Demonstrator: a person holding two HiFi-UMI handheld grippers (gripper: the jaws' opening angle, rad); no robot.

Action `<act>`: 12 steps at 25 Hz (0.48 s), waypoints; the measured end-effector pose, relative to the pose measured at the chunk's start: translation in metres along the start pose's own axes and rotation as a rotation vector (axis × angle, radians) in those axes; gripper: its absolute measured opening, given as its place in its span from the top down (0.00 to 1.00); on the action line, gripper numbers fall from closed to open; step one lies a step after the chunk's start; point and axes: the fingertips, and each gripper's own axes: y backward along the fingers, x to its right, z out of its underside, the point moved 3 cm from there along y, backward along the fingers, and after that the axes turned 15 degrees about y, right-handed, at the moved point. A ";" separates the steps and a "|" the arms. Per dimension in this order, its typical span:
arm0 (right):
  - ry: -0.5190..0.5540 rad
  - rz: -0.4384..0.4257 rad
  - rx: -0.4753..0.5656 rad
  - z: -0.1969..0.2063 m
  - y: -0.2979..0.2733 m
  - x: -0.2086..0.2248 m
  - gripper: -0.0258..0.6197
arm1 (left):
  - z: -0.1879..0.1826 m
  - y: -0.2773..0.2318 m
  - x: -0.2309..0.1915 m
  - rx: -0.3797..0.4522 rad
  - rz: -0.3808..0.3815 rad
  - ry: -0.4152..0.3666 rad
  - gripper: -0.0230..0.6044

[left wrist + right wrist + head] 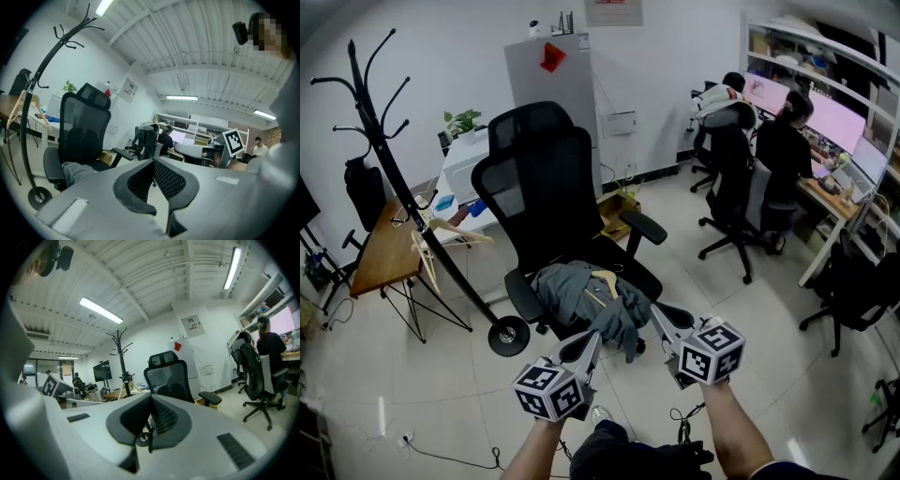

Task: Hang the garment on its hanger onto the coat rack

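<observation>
head view: a grey garment [581,298] lies crumpled on the seat of a black office chair [539,178]. a pale wooden hanger [602,281] is partly buried in its folds, with only part of it showing on top. the black coat rack [389,159] stands well apart, to the chair's left, beside a wooden counter [384,253]. a second wooden hanger [450,230] shows near its pole.

the left gripper [594,336] and right gripper [657,312] hover just short of the seat's front edge. each has its jaws together on nothing, and neither touches the cloth.

the garment looks soft, limp and light, a jacket-like heap with no shape of its own. lifted by the fabric alone it would likely sag and slip off the wood. the hanger is the stiff part, so the surer hold seems to be at its neck or hook, though the hook cannot be made out. a second grip could steady a shoulder. both pairs of jaws would have to part first.
</observation>
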 end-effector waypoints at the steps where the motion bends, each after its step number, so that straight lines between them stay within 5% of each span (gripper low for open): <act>1: 0.005 0.001 -0.007 0.001 -0.007 0.003 0.94 | -0.005 -0.006 -0.006 0.002 0.002 0.001 0.99; 12: 0.003 0.054 -0.095 0.015 -0.082 0.051 0.94 | -0.041 -0.084 -0.072 -0.066 0.048 0.038 0.99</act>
